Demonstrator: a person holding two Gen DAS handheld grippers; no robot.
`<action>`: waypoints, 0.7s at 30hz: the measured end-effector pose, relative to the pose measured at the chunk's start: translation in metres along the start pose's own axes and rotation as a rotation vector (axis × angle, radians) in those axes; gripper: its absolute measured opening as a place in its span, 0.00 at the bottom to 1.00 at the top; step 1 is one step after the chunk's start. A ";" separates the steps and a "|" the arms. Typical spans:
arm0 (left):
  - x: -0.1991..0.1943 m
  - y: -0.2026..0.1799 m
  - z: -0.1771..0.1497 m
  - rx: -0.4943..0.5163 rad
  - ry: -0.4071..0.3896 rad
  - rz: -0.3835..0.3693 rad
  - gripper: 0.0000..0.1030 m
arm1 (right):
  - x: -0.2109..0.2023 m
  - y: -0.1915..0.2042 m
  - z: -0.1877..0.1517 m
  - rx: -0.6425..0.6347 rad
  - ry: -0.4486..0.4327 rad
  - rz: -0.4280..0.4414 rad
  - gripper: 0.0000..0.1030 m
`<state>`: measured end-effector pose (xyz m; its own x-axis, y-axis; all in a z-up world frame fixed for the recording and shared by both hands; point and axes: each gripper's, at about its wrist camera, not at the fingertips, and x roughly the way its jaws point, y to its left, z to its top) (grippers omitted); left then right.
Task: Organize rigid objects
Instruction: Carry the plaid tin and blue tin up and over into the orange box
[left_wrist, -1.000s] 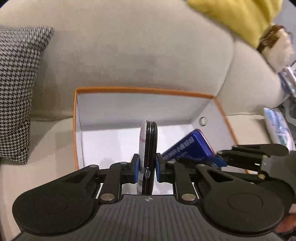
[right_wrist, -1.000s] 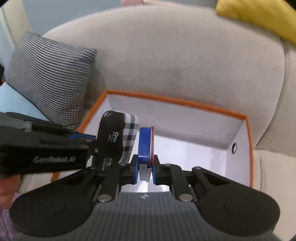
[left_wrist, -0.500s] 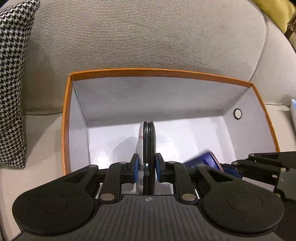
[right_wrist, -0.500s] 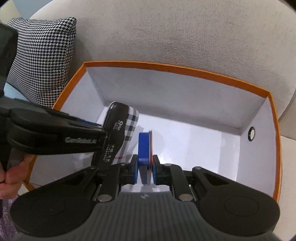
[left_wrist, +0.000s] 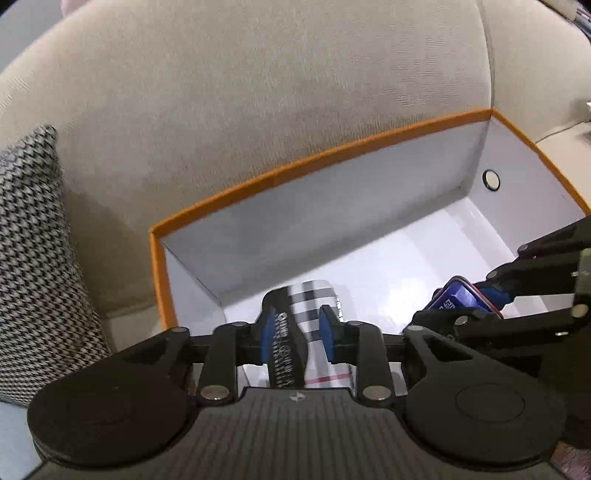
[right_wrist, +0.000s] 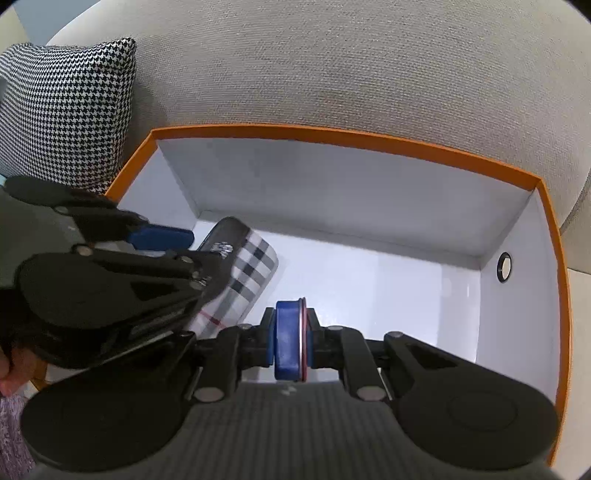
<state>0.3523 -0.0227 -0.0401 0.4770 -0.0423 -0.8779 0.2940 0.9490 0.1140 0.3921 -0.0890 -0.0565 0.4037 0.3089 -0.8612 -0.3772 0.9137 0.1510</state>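
Both wrist views close, facing orange-rimmed box (left_wrist: 332, 151)

Case (right_wrist: 243, 280) lies left of tin (right_wrist: 288, 339), both in the box (right_wrist: 369, 142).

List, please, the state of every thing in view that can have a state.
Left gripper: open, the plaid case loose between its pads.
Plaid case: tilted, inside the box.
Right gripper: shut on the blue tin.
Blue tin: held on edge, over the box floor.
Orange box: open, no lid on.
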 end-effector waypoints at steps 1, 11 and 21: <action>-0.005 0.003 0.000 -0.015 -0.013 -0.008 0.35 | 0.000 0.000 0.000 0.003 0.001 0.002 0.15; -0.070 0.059 -0.019 -0.249 -0.197 -0.049 0.46 | 0.004 -0.003 0.008 0.066 0.023 0.080 0.15; -0.051 0.075 -0.042 -0.361 -0.107 -0.087 0.46 | 0.034 0.008 0.033 0.101 0.055 0.081 0.16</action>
<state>0.3152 0.0639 -0.0059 0.5521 -0.1418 -0.8216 0.0359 0.9886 -0.1465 0.4302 -0.0622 -0.0681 0.3278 0.3706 -0.8690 -0.3200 0.9090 0.2670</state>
